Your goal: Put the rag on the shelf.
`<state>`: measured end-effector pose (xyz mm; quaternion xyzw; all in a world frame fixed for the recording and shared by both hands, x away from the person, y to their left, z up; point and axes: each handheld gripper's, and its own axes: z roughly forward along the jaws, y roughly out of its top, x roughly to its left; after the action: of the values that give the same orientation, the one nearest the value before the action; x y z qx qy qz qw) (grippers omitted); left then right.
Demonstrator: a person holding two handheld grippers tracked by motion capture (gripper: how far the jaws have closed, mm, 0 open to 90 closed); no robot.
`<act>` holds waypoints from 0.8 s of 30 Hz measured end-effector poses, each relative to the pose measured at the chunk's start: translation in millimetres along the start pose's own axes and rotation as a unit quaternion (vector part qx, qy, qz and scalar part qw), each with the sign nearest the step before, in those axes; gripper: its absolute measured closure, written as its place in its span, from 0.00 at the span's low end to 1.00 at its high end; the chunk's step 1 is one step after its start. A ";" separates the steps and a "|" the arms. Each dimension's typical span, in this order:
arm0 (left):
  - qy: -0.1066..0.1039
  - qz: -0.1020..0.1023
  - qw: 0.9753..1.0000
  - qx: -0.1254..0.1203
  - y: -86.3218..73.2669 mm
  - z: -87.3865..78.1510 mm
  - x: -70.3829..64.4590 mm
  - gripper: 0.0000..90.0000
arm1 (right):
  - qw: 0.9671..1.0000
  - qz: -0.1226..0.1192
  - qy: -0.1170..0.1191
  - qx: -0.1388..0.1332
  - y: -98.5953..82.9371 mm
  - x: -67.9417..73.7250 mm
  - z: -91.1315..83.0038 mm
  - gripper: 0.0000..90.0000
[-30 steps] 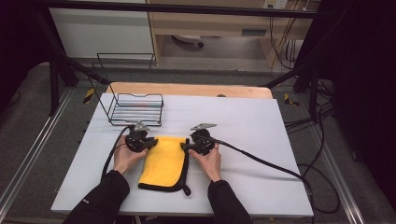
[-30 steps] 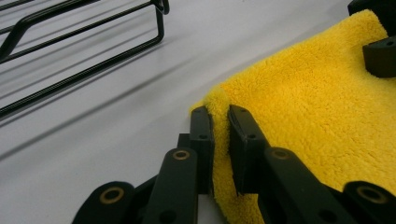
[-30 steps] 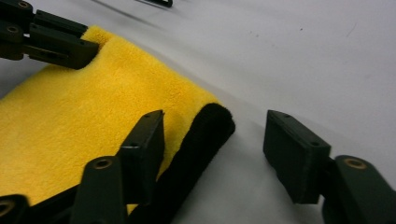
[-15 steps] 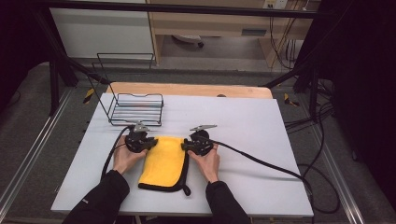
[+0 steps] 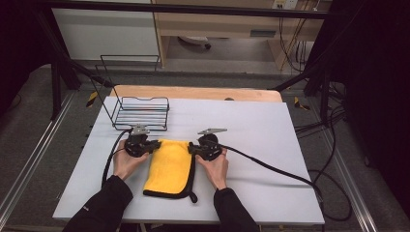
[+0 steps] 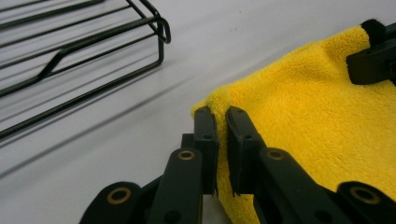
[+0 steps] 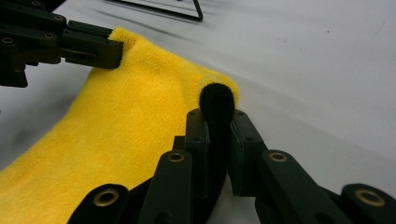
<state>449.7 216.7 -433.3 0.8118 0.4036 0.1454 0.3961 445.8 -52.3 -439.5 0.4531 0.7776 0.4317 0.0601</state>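
Yellow cloth (image 5: 170, 166) lies flat on the white table (image 5: 270, 145), near your edge, between your two hands. It looks already folded: a long narrow strip with black trim along its right side and near end. Its far edge points toward the wire basket (image 5: 141, 112), which stands well apart from it at the table's far left.

Your left gripper (image 5: 153, 146) sits at the far left corner of the cloth. In the left gripper view the jaws are pinched together on the yellow corner (image 6: 219, 100), with pile showing between the pads. Your right gripper (image 5: 192, 149) sits at the far right corner. In the right gripper view its jaws are clamped on the black-trimmed edge (image 7: 217, 105), which bulges up between them.

Progress, as judged from these frames:
- Done: cloth laid out and narrowed to a strip; both far corners gripped.
- Not yet done: the corners are low on the table and no lift shows. The near end lies flat and untouched.
- Likely left: carry the two gripped corners toward you to halve the strip, then perhaps move it to the basket. That last part is a guess.

Watch point: the right grip holds mostly trim, so it may slip off a thick fold.
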 end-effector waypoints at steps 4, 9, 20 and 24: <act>0.000 0.006 1.000 -0.014 0.8 -9.9 -1.9 0.93 | 1.000 -0.008 0.005 -0.014 1.2 3.7 -7.0 0.89; -0.006 0.007 1.000 -0.028 2.4 -19.8 -4.6 0.93 | 1.000 -0.017 0.009 -0.024 1.7 6.2 -12.0 0.89; -0.006 0.022 0.998 -0.060 5.2 -41.5 -12.3 0.93 | 0.997 -0.043 0.026 -0.061 4.1 15.6 -31.2 0.89; -0.005 0.020 0.997 -0.069 5.1 -47.9 -13.9 0.93 | 0.995 -0.055 0.027 -0.073 5.6 19.8 -35.4 0.89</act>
<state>417.1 229.4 -397.4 0.7912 0.3738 0.1769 0.4506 420.8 -58.0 -407.6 0.3926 0.7689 0.4955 0.0958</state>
